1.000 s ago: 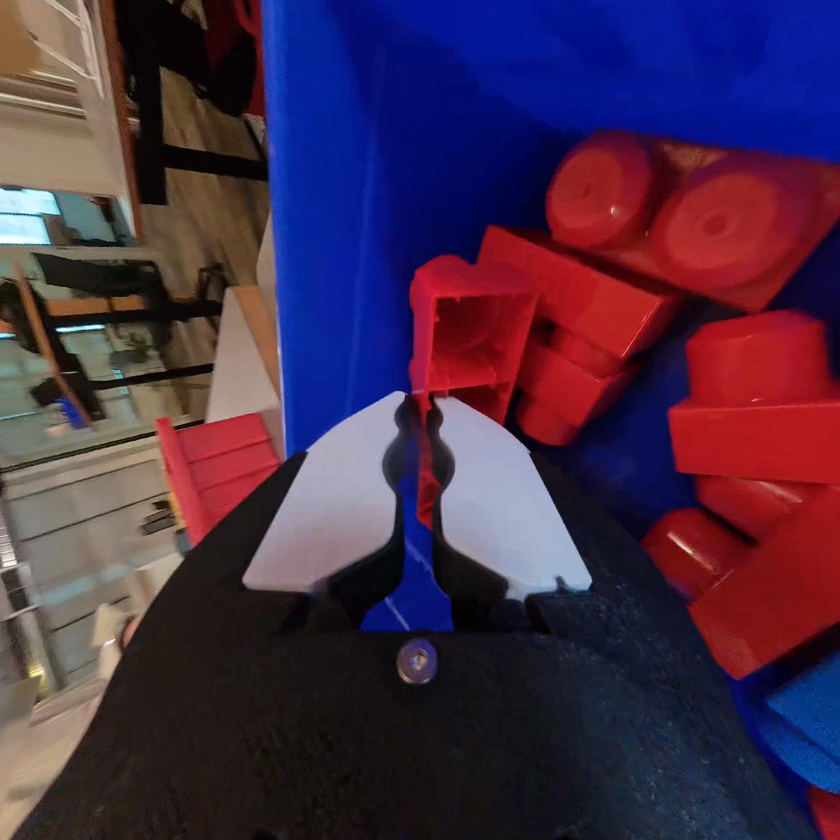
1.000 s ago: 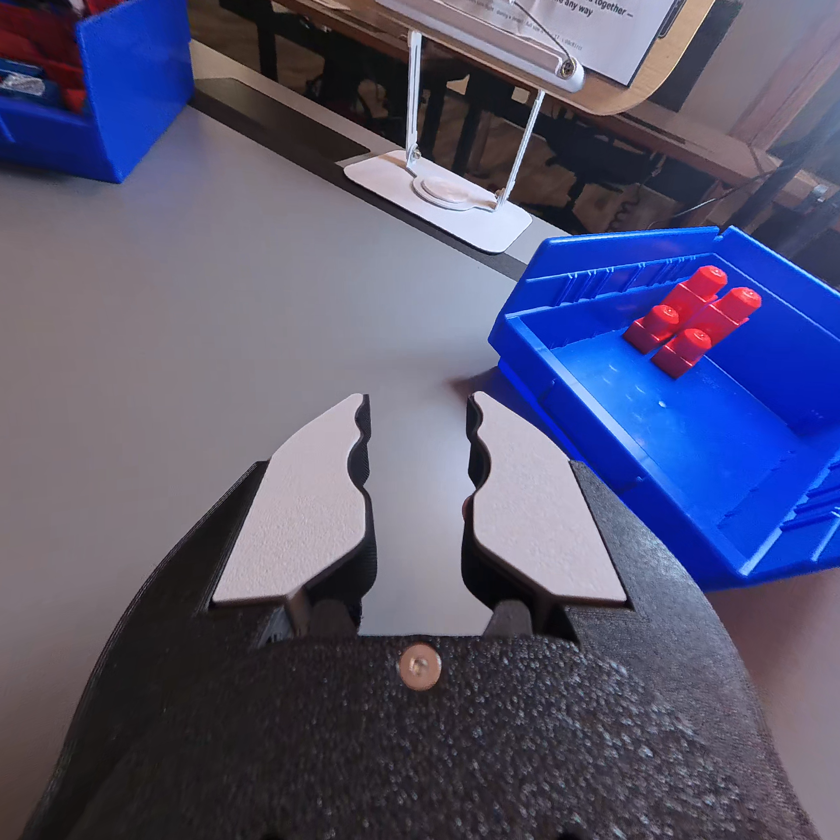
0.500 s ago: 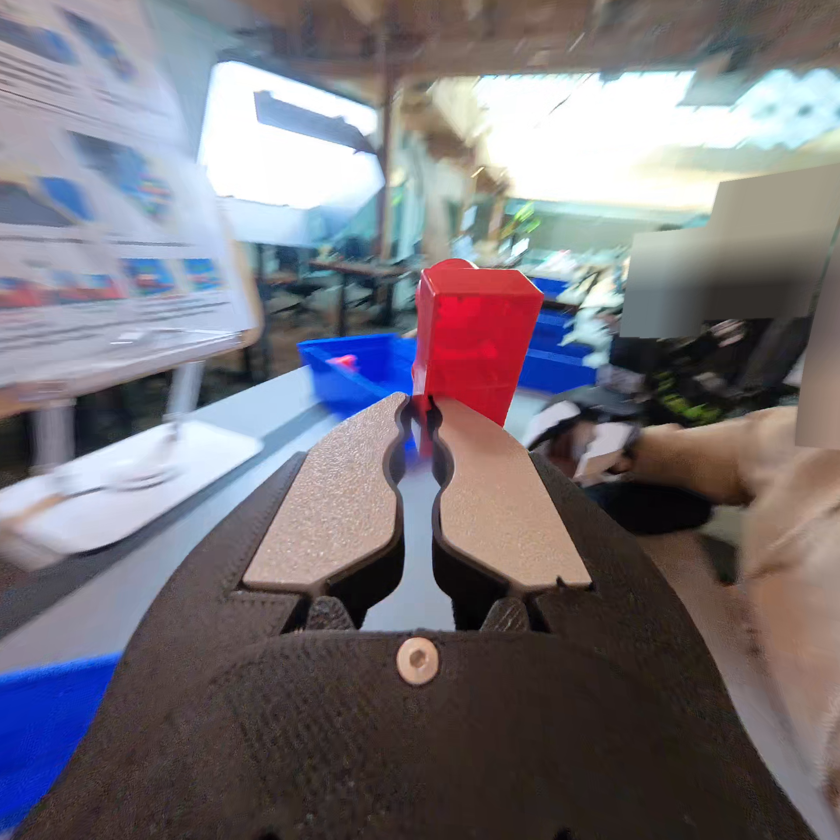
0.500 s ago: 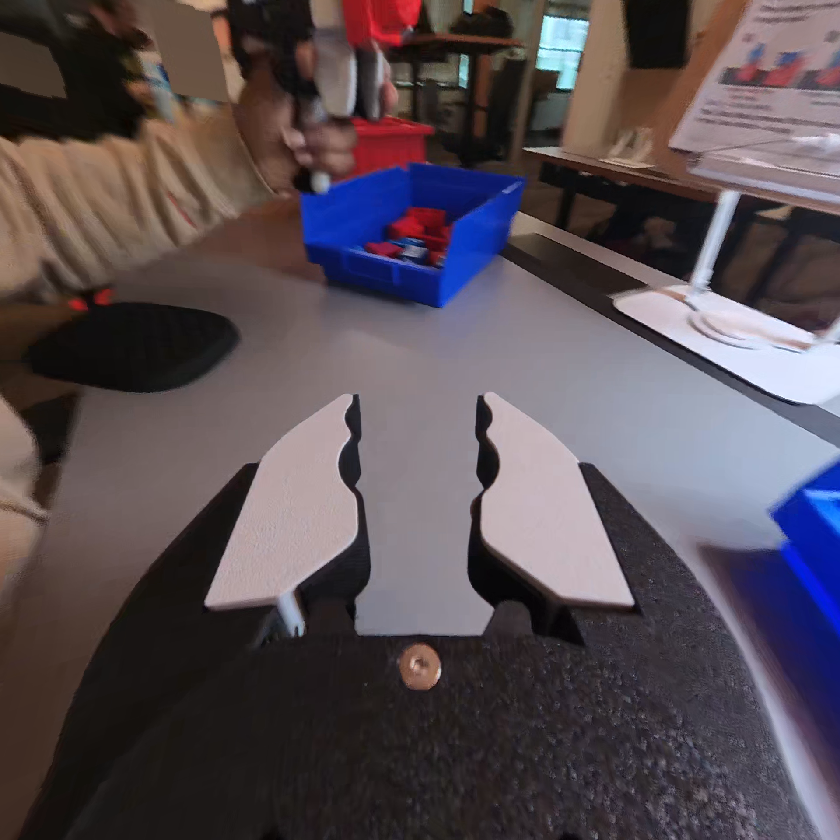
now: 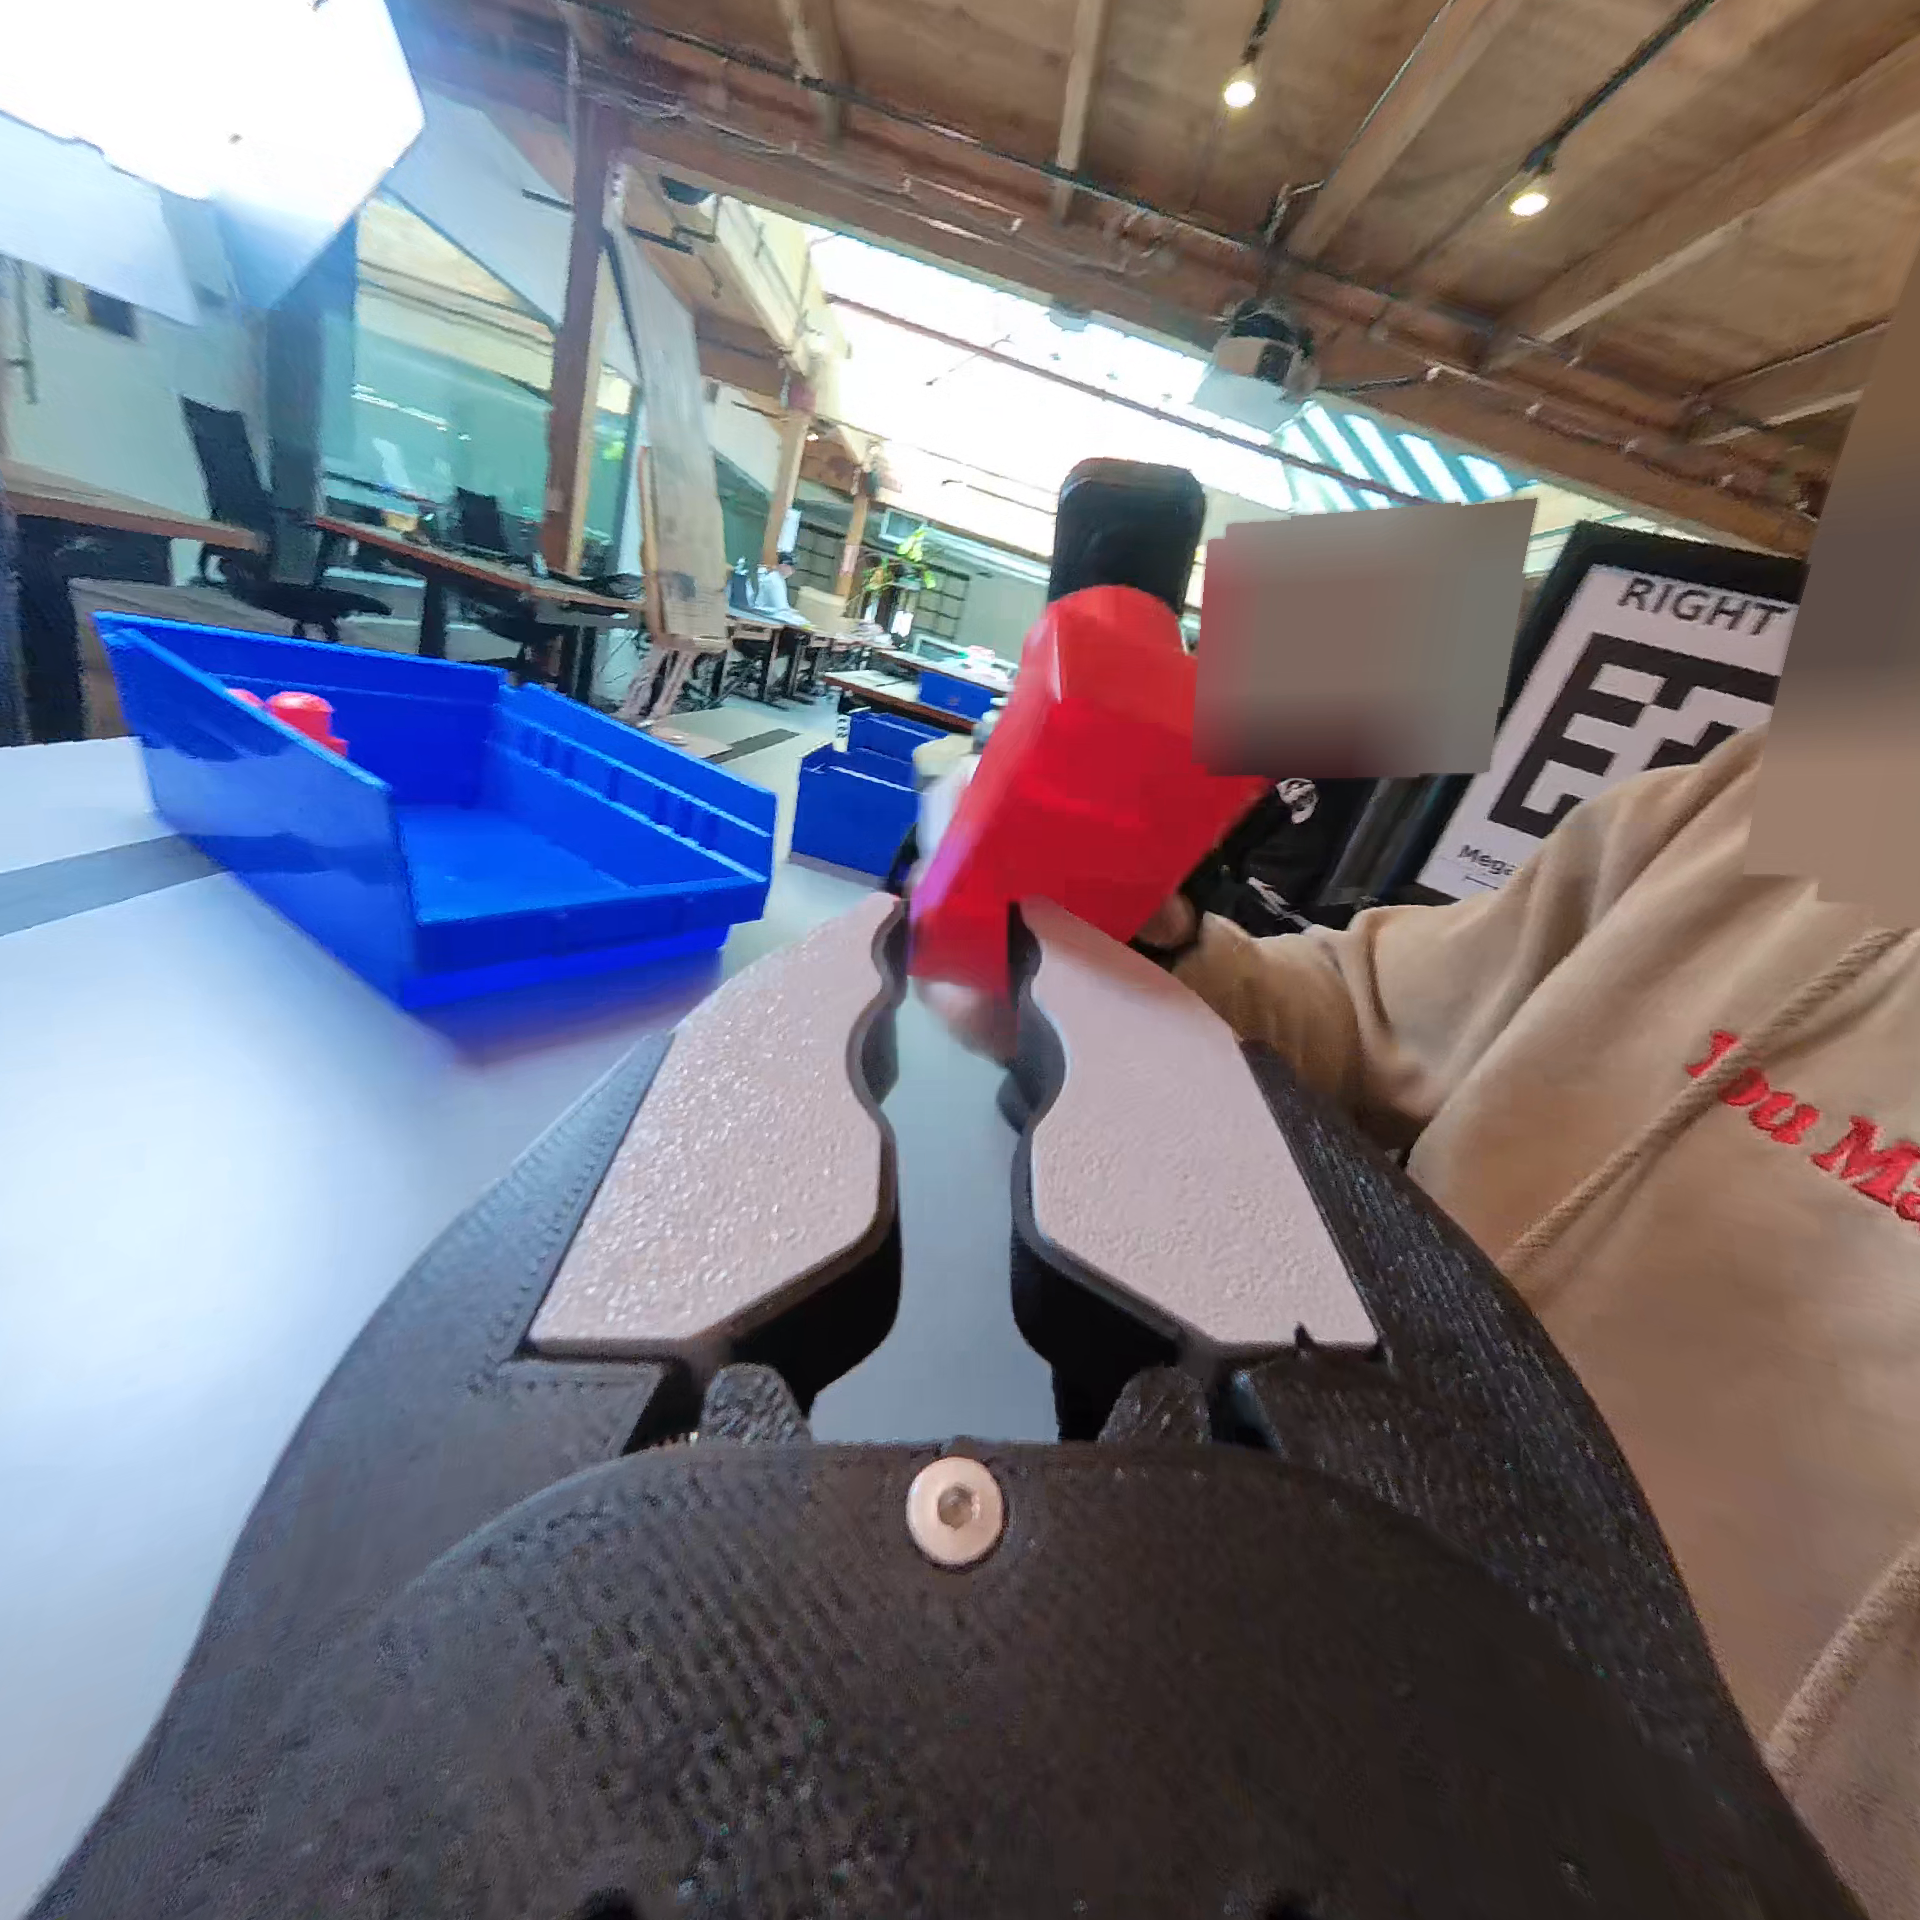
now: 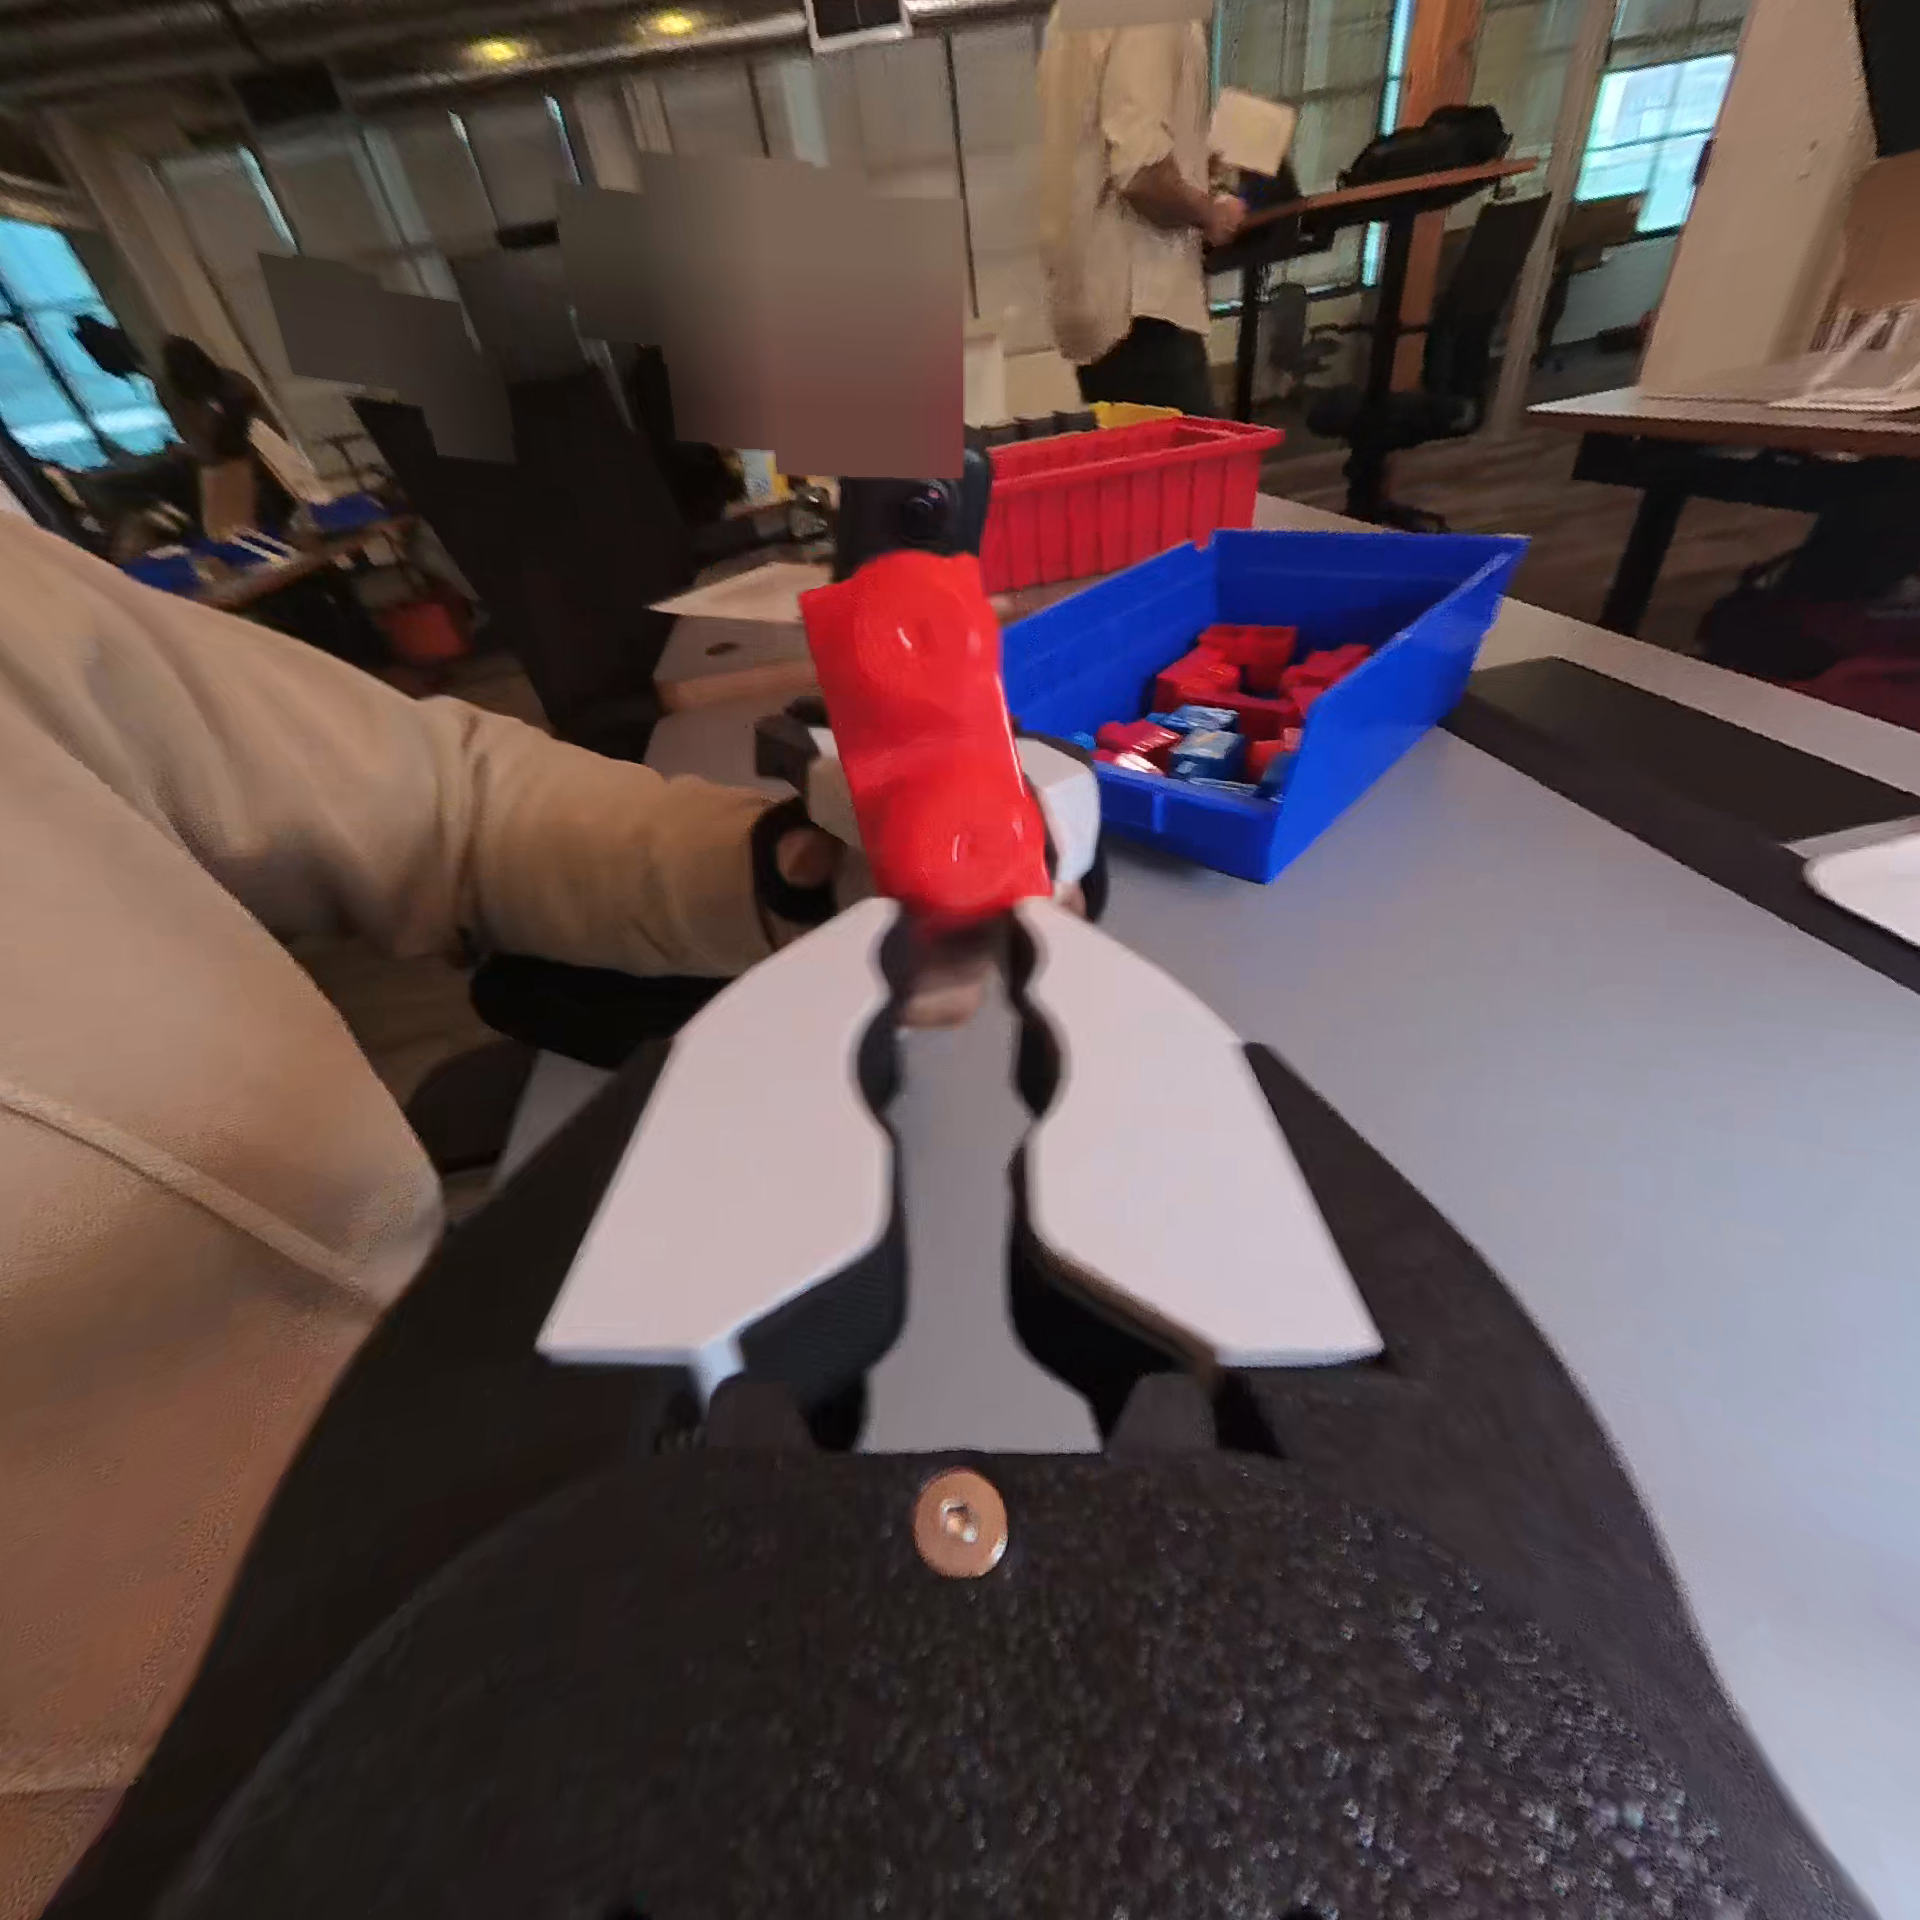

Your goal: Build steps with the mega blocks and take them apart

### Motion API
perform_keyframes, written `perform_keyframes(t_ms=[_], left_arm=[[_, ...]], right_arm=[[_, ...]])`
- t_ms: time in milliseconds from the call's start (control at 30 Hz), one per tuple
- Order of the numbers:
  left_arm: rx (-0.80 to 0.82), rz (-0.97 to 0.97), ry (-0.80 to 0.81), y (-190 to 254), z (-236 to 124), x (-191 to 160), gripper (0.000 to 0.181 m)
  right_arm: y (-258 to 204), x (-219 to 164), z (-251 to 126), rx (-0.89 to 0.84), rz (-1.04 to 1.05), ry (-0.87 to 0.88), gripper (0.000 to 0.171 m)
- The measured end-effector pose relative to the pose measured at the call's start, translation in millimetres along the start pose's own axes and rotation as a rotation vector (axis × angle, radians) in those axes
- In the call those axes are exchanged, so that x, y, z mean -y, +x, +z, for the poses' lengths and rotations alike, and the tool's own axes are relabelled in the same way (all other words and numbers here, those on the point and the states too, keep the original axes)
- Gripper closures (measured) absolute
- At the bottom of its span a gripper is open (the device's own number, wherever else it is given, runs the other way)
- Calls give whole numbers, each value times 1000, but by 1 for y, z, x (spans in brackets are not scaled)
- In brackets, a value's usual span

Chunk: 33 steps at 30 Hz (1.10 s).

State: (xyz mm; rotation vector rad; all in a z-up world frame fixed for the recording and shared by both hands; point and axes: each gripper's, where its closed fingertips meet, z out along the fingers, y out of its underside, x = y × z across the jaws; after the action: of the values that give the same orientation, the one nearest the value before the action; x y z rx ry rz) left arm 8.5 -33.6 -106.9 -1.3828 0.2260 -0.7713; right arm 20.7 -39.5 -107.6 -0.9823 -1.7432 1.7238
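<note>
A red mega block [image 5: 1081,769] is held in the air above the grey table [image 5: 208,1091]. My left gripper [image 5: 961,925] is shut on its lower edge. In the right wrist view the same red block [image 6: 914,727] stands up from my right gripper [image 6: 958,920], which is shut on its near end. The left gripper's white fingers [image 6: 1065,800] show behind the block on both sides. The two grippers face each other with the block between them.
A blue bin [image 5: 582,831] with a few red blocks [image 5: 301,712] sits to the left of the left gripper. Another blue bin [image 6: 1195,821] with red and blue blocks [image 6: 1236,686] is beyond the right gripper. A red bin [image 6: 1122,488] stands behind it. The person's beige sleeve [image 6: 364,779] is alongside.
My left gripper lifted the red block out of the bin and swung it over the table. My right gripper turned towards it and closed on the block. The left fingers stand wider now.
</note>
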Motion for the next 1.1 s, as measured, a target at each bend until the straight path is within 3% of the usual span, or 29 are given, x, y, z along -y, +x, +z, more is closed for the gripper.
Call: perform_keyframes(t_ms=[33,67,133,267,400,533,600,667,767,833,900,967,1033,1100], left_arm=[[26,-9,-18,-8,-7,4,157],[62,-7,-39,-16,-15,10,154],[179,30,-53,-36,-34,26,164],[198,30,-89,-48,-45,21,170],[140,21,-115,-40,-33,5,170],[58,-44,-93,-26,-15,-10,173],[-15,-109,-70,-13,-3,-19,173],[-28,-142,-95,-8,9,-30,172],[-32,-116,-149,-8,10,-36,172],[-2,-78,-200,-14,2,-34,154],[133,23,-267,-37,-18,-20,147],[355,155,-306,-70,-52,10,148],[595,226,-406,-106,-99,37,143],[840,291,-544,-140,-155,59,140]], right_arm=[[15,3,-9,-68,-13,-19,171],[27,-1,-18,-102,-35,-86,171],[46,-25,-34,-147,-45,-300,171],[56,-53,-29,-101,9,-315,171],[51,-59,-17,-42,14,-239,144],[26,-23,-6,89,108,5,110],[18,-11,0,98,88,80,111],[6,-12,5,124,16,74,139],[2,-17,1,123,-42,-10,142],[6,-15,-11,109,-54,-60,142],[13,-28,-28,94,-91,-217,143],[41,-60,-46,-60,-180,-459,143],[59,-99,-64,-121,-205,-689,143],[69,-126,-67,-135,-184,-776,142]])
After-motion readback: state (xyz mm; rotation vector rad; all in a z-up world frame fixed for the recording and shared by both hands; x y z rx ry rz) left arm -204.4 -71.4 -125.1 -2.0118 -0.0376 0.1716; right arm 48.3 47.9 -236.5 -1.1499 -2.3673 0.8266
